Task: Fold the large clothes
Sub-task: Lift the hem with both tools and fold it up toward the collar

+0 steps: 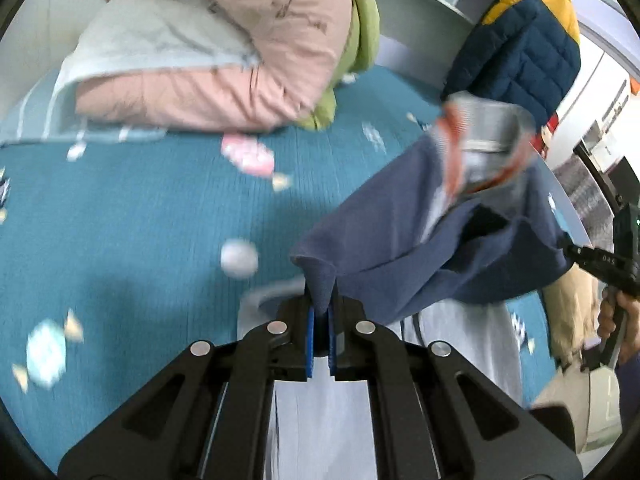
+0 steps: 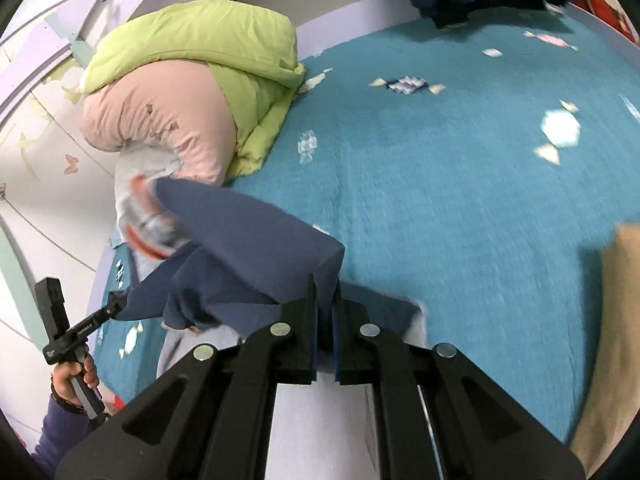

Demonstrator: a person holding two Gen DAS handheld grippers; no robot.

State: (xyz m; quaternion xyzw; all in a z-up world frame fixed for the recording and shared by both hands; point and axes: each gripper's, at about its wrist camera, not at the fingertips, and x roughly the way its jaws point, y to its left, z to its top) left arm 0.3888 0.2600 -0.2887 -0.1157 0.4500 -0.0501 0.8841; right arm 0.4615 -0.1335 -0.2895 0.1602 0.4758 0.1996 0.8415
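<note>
A blue-and-grey garment with orange-and-grey striped trim hangs above a teal bedspread. My left gripper is shut on one blue edge of it. My right gripper is shut on another blue edge of the same garment, which sags between the two. The garment's pale grey part lies on the bed below. The right gripper's handle and hand show in the left wrist view; the left gripper's handle shows in the right wrist view.
A pile of pink, pale blue and green bedding sits at the bed's far side by the wall, also in the right wrist view. A navy-and-yellow puffer jacket lies at the far edge. A tan garment lies at the right.
</note>
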